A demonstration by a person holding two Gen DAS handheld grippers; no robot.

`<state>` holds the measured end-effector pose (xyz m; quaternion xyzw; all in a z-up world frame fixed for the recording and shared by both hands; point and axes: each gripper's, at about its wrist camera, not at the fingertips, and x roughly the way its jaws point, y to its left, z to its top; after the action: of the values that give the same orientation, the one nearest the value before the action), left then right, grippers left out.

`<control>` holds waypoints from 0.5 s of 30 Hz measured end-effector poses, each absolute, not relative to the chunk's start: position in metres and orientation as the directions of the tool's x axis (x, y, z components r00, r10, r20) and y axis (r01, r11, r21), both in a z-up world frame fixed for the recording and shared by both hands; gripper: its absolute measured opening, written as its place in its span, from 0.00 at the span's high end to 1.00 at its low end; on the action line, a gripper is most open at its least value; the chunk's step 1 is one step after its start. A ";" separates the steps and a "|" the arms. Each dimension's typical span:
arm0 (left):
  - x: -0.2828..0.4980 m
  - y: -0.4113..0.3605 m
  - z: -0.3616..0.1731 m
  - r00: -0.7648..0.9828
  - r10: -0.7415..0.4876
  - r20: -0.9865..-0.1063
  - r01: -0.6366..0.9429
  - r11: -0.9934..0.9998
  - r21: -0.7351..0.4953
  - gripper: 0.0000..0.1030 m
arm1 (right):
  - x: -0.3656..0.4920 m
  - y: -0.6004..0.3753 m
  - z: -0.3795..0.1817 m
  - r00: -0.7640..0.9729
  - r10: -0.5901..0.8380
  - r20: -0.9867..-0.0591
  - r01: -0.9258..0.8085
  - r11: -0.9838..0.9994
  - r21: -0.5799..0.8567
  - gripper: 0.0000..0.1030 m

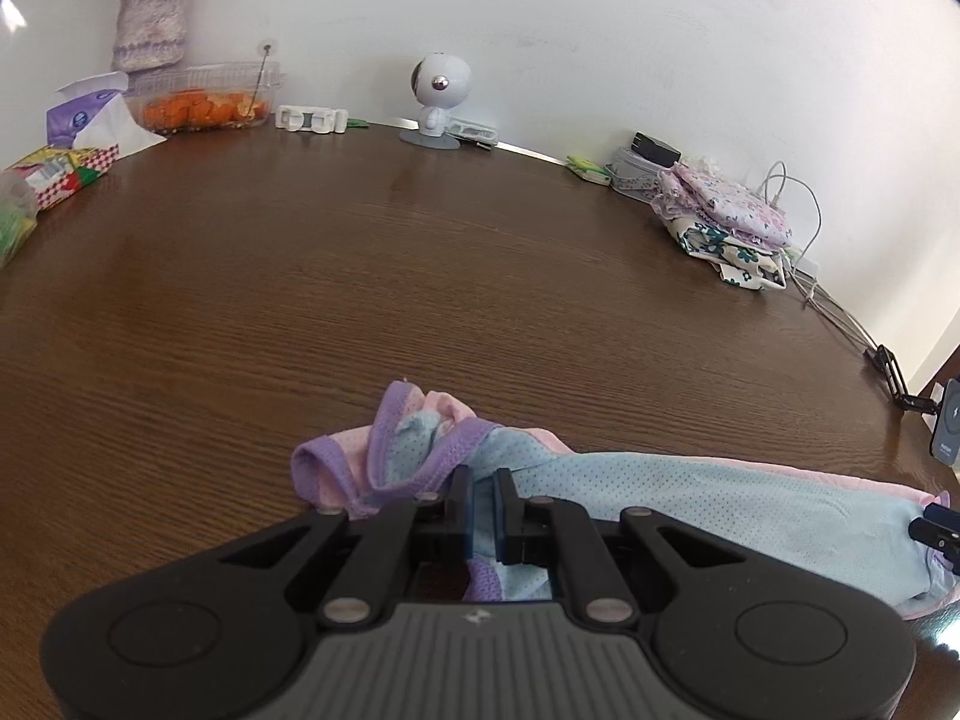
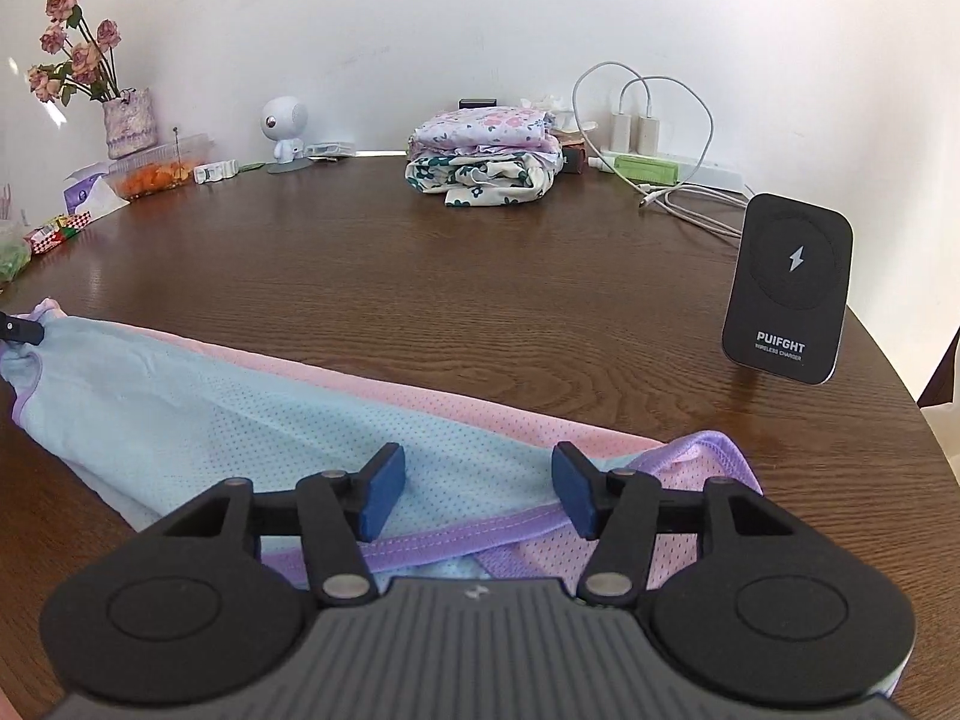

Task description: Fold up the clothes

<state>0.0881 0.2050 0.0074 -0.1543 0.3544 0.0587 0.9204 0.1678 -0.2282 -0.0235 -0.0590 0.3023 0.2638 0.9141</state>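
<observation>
Left tool (image 1: 482, 507): pinched narrow on mesh garment (image 1: 690, 510). Right tool (image 2: 477, 489): spread wide above hem. Risk: 1-sided pull skewing fold across tabletop (image 2: 420, 276).

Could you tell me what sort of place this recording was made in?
Probably a home dining table: a brown wooden table against a white wall, with a vase of flowers, folded clothes and a wireless charger.

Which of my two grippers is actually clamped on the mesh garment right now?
The left gripper: its blue pads are nearly closed, pinching the purple-trimmed end of the mesh garment. The right gripper is spread wide above the fabric.
</observation>
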 end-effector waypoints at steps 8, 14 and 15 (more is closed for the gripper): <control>0.090 0.203 0.039 0.812 -0.021 -0.583 -0.120 0.972 -0.203 0.71 | 0.156 -0.223 -0.012 0.642 0.542 -0.543 -0.581 0.805 0.117 0.43; 0.122 0.206 0.015 0.755 -0.011 -0.656 -0.098 0.987 -0.129 0.93 | 0.143 -0.189 -0.019 0.575 0.595 -0.562 -0.660 0.743 0.112 0.43; 0.124 0.207 0.011 0.750 -0.005 -0.661 -0.100 0.988 -0.121 0.93 | 0.142 -0.185 -0.021 0.575 0.584 -0.574 -0.659 0.746 0.099 0.43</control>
<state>0.1236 0.2072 0.0106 -0.0747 0.3525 0.0256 0.9325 0.1420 -0.1854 -0.0213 -0.0628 0.2992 0.3509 0.8851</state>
